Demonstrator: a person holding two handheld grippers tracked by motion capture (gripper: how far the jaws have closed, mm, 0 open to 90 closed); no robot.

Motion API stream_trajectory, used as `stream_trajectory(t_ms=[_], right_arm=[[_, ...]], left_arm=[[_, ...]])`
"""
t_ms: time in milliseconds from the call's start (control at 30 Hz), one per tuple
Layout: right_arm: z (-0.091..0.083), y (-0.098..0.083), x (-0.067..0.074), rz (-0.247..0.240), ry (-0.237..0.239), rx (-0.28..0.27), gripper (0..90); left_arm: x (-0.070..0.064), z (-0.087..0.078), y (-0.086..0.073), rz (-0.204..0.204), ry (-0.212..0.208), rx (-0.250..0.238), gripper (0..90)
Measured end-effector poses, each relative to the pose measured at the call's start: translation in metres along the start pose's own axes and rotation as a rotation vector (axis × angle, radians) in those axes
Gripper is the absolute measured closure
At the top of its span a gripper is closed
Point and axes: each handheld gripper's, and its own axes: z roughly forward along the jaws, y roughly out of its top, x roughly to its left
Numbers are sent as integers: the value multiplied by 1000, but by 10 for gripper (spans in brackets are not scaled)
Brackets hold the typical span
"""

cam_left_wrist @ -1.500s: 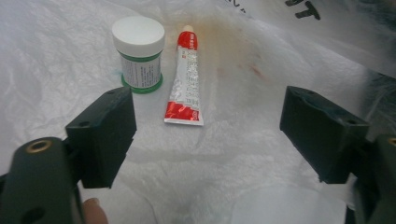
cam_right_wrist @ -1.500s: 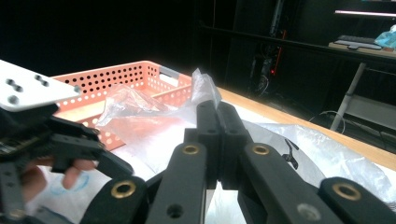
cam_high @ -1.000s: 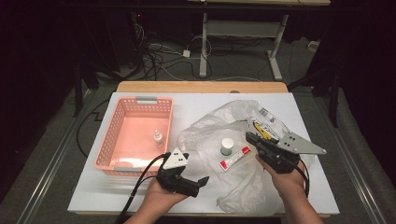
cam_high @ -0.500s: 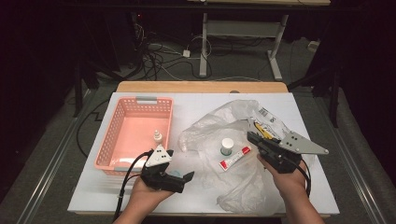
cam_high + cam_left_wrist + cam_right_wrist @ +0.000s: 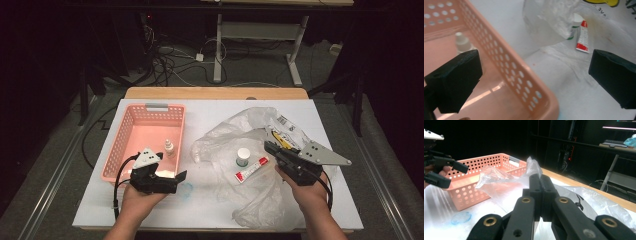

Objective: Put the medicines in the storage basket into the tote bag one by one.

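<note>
Step in hand, as I read it: emptying the plastic bag into the pink basket, one item at a time.

Right gripper: jaws pressed together, pinching a fold of the bag film between the pads. The film rises past the jaw tips as a peak, so the bag mouth is held up and open toward the basket.

Left gripper: jaws spread wide, nothing between them. It sits over the near corner of the basket; the basket's perforated wall runs diagonally between the two jaws. A small white dropper bottle stands inside the basket, just beyond the left-hand jaw.

Remaining items lie ahead of the left jaws, up toward the right-hand jaw, on the bag film on the worktop:
- white-capped bottle, partly under a bag fold
- red-and-white tube, touching the bottle, lying flat

Advice for the next reach:
- Take the tube first; it's clear of the fold.
- Turn the left jaws to straddle the tube across its width, not along it.
- Come down low and flat to avoid catching film with the tube.
- Keep the right pinch steady and high; any slack drops the fold over the bottle.
- Clear the basket wall before swinging out.
</note>
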Motion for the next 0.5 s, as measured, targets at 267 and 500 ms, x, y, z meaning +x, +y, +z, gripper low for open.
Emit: stream_trajectory(t_ms=[267,500], right_arm=[[1,-1,0,-1,2,1,900],[-1,0,-1,0,-1,1,900]], left_arm=[[19,-5,-5,-23,60,23,0],[28,-8,-7,-62,62,19,0]])
